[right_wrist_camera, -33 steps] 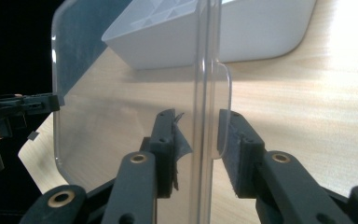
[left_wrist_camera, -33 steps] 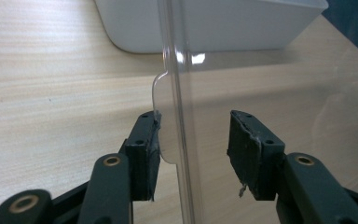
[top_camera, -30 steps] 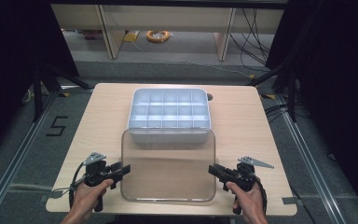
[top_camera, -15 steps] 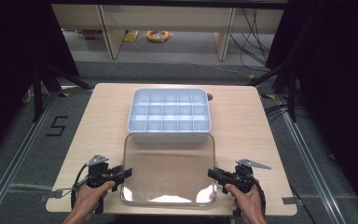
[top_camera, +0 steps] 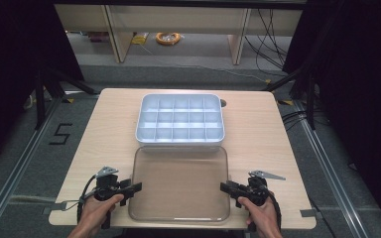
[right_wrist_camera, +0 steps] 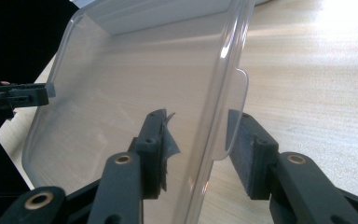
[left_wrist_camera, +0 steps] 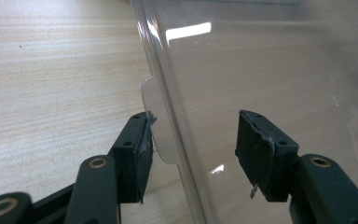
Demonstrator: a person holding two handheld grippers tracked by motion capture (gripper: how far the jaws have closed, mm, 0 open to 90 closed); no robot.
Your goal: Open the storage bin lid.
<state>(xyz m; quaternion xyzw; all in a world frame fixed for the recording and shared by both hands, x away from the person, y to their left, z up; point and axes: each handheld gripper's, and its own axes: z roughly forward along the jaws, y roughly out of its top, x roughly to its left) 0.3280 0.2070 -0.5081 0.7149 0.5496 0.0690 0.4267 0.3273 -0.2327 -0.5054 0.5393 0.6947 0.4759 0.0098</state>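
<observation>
High view: clear lid (top_camera: 179, 183) flat on tabletop (top_camera: 104, 129), before compartment tray (top_camera: 180, 119).
Left claw (top_camera: 133, 187) and right claw (top_camera: 226, 188) just opening, side rims between unpressed jaws.

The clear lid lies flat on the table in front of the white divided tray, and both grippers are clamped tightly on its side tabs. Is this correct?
Not quite: the grippers are not clamped. In the left gripper view the left gripper stands open around the clear lid edge, and the right gripper likewise in its view; both jaws have just been opening. The lid does lie on the table before the white divided tray.
</observation>
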